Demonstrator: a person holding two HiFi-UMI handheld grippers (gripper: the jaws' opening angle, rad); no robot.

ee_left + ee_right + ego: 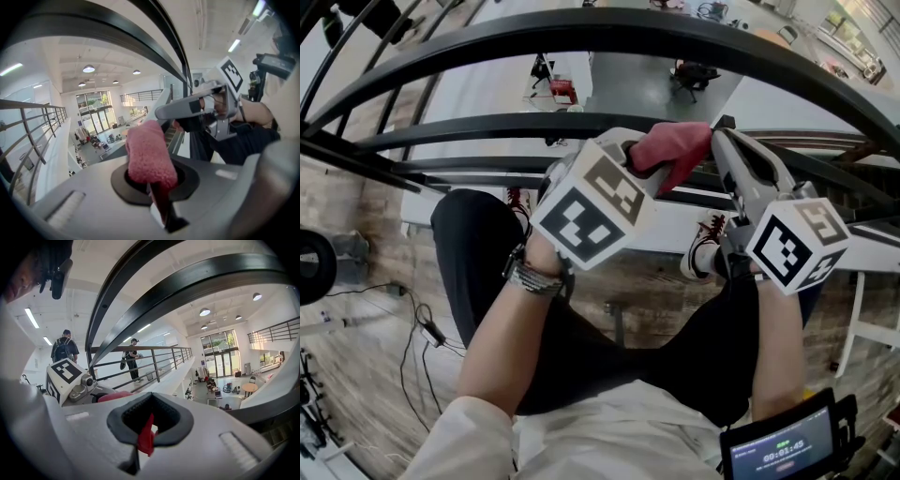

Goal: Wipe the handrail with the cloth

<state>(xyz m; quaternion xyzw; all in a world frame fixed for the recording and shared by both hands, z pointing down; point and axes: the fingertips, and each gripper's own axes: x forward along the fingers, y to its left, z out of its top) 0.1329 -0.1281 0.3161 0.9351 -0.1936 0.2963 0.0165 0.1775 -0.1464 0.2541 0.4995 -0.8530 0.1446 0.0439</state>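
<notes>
A red fluffy cloth [677, 150] hangs bunched between my two grippers, just below the black curved handrail [675, 33]. My left gripper [642, 157] is shut on the cloth, which bulges out of its jaws as a thick pink-red roll [149, 157]. My right gripper [720, 136] meets the cloth's right edge. In the right gripper view a thin red corner of cloth [146, 434] is pinched in the right gripper [146, 427]. The handrail [140, 28] arcs overhead in both gripper views [187, 284]. The cloth does not touch the rail.
Lower black rails [487, 127] run below the top one, with a long drop to a lobby floor [656, 80] behind. Two people [133, 357] stand by a far railing [154, 350]. A screen device [783, 450] sits at my lower right. Cables [422, 328] lie on the left floor.
</notes>
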